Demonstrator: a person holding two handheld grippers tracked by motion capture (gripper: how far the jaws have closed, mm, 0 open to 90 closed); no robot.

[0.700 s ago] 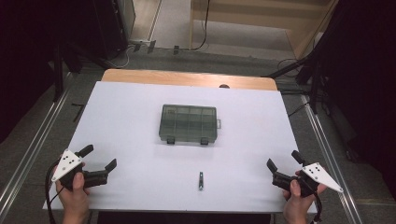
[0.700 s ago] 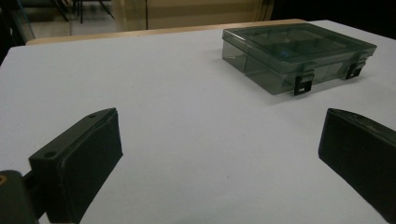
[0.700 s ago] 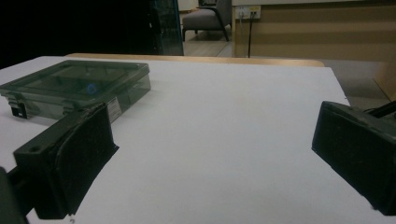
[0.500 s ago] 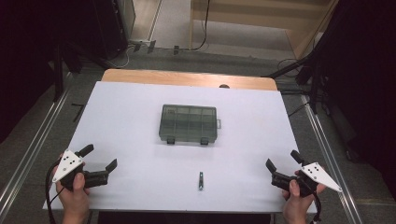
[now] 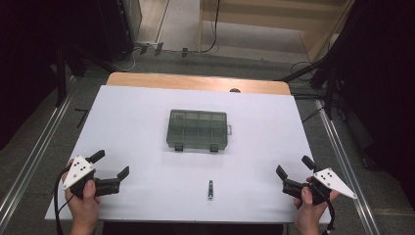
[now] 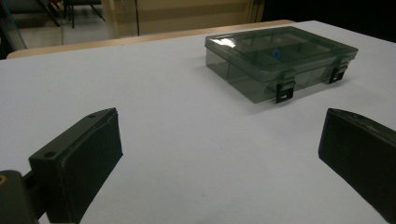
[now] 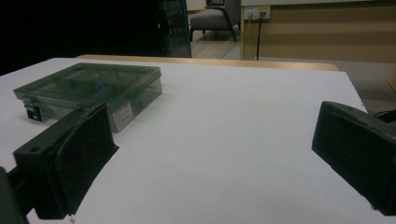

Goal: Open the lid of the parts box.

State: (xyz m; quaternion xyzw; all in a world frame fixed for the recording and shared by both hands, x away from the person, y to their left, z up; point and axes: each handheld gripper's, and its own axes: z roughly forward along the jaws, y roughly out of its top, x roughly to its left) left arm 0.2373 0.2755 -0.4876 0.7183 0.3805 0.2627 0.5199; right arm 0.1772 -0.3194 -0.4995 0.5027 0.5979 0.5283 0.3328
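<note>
Contents of compartment box (image 5: 197,129) ahead of my grippers unreadable through tinted lid; left gripper (image 5: 110,164) and right gripper (image 5: 294,167) spread wide, empty.

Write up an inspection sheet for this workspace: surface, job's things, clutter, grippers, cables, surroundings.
Surface: white table top, wooden strip along its far edge.
Job's things: smoky clear compartment box, lid shut, two dark latches facing the person; small metal piece lying nearer the person.
Clutter: nothing seen.
Grippers: left gripper and right gripper both open, holding nothing, low near the table's near corners.
Cables: one trails from the left gripper; more on the floor behind the table.
Surroundings: dark curtains, metal rails beside the table.
</note>
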